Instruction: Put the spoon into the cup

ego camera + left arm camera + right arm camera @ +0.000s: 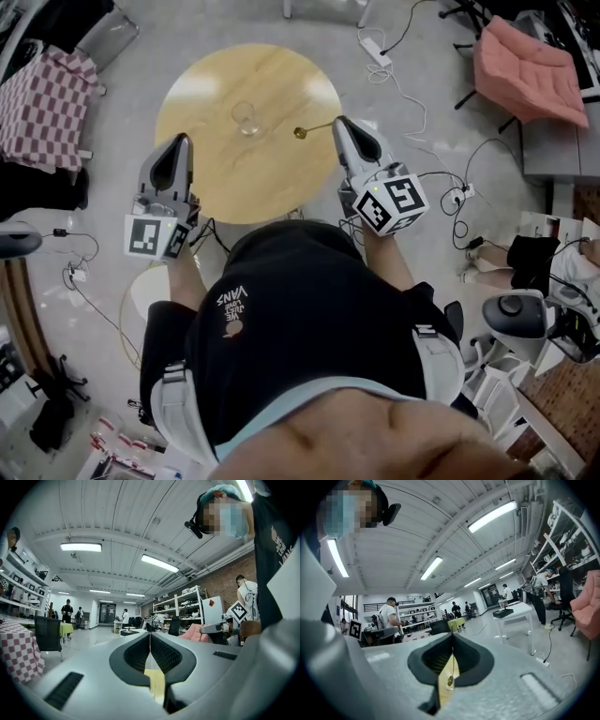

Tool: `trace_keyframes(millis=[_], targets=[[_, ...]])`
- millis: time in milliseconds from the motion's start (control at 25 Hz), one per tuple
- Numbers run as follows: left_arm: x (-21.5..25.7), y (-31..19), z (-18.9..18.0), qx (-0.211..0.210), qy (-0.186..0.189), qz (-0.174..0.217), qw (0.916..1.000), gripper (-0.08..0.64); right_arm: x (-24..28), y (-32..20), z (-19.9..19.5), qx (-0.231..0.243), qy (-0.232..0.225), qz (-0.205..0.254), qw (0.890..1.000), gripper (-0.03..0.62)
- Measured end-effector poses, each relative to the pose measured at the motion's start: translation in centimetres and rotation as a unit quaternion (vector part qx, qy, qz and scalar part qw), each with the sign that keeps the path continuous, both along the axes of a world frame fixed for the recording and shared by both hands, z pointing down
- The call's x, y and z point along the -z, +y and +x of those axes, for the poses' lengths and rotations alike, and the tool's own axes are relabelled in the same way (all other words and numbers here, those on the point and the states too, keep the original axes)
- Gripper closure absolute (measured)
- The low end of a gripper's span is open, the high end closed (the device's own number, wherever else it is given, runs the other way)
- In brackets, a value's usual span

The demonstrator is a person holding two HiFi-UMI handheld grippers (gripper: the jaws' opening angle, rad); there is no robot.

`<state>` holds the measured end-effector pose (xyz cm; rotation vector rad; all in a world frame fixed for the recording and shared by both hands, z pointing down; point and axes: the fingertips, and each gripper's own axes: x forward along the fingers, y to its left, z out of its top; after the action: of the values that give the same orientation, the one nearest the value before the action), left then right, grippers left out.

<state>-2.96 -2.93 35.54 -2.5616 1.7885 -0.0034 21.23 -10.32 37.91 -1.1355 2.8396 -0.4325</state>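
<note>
A clear glass cup (247, 119) stands upright near the far middle of the round wooden table (216, 178). A small golden spoon (302, 132) hangs level above the table, right of the cup and apart from it. Its thin handle runs into my right gripper (339, 123), which is shut on it. In the right gripper view the spoon (449, 681) shows below the closed jaws of that gripper (452, 637). My left gripper (181, 140) is over the table's left edge, shut and empty. In the left gripper view that gripper (150, 634) has its jaws pressed together.
A pink cushioned chair (525, 66) stands at the right back and a checked cloth (42, 103) lies at the left. Cables and a power strip (376, 51) run over the floor beyond and right of the table. A white stool (141, 291) is near the person's left leg.
</note>
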Motion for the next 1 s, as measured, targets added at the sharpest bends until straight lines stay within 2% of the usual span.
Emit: trace_keyframes(millis=[200,440,760,880,1000], targets=[[-0.7,-1.9,0.9,0.010,0.005,-0.003,0.9999,0.563,-0.9,-1.5,0.8,0.008,-0.003,-0.005,1.000,0.593],[-1.5,-2.8,0.0,0.005,0.006,-0.011,0.9999,0.561,-1.6,-1.7,0.0,0.005,-0.003,-0.014,1.000,0.593],[-1.0,-3.9,-1.6,-0.047,0.021,-0.010,0.9986,0.561,-1.0,-1.3,-2.3,-0.032,-0.001,-0.018,0.999,0.593],[-1.3,-4.2,-2.8,-0.064,0.013,-0.018,0.9977,0.563,-0.7,-1.0,-3.8,-0.045,0.001,-0.019,0.999,0.593],[-1.2,-4.2,-3.5,-0.079,0.024,-0.034,0.9960,0.561,-0.4,-0.6,-5.4,-0.055,0.003,-0.017,0.998,0.593]])
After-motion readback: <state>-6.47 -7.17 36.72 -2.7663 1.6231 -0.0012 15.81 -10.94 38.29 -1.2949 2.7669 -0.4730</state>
